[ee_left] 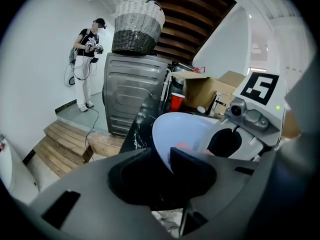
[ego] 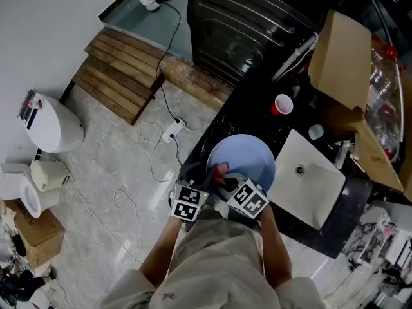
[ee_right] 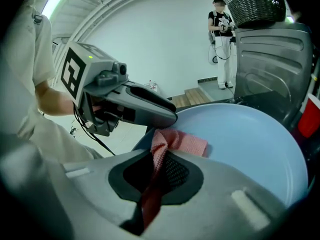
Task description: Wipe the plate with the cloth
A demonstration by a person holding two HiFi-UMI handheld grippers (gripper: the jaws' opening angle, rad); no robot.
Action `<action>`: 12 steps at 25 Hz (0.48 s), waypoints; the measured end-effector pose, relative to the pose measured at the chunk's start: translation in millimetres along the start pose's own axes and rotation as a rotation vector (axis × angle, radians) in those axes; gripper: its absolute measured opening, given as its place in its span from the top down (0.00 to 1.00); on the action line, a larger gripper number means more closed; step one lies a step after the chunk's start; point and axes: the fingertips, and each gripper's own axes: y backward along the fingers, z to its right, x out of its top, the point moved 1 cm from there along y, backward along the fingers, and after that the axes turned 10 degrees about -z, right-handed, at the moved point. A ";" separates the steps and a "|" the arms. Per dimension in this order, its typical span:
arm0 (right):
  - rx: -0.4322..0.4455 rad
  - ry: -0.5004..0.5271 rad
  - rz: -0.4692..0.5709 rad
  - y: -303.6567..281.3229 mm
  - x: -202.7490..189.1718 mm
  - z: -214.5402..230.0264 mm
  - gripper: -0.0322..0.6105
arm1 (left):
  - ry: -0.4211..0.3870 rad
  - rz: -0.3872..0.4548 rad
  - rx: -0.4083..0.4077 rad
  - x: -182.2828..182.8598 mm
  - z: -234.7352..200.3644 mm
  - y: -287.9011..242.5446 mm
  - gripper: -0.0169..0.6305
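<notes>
Plainly, in the head view the round, pale-blue plate [ego: 248, 154] sits at the near edge of the dark, veined table [ego: 251, 116], just beside the white sink [ego: 309, 172]. Both tools meet over its near rim, probably so that one can steady it while the other rubs. The left tongs [ego: 206, 180] and right tongs [ego: 226, 180] flank a pink cloth [ego: 220, 170] lying on the plate. In the left gripper view the left tongs stand apart with the plate's thin, smooth rim in the gap. They straddle the rim rather than pinch it, so I judge the plate is not held firm now. In the right gripper view the right tongs are clamped on the cloth, a soft waffle-knit strip. Its free end is folded flat on the glossy, shallow dish, well placed for wiping.
</notes>
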 end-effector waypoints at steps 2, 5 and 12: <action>0.021 0.008 -0.021 0.4 -4.8 -3.6 0.92 | -0.003 -0.005 0.001 0.6 0.0 -1.0 0.79; 0.045 0.026 -0.069 2.9 -13.3 -9.3 0.92 | -0.005 -0.011 0.001 1.6 0.4 -1.7 0.79; 0.080 0.022 -0.155 10.7 -27.4 -16.9 0.92 | -0.010 -0.017 0.003 1.5 0.4 -3.7 0.79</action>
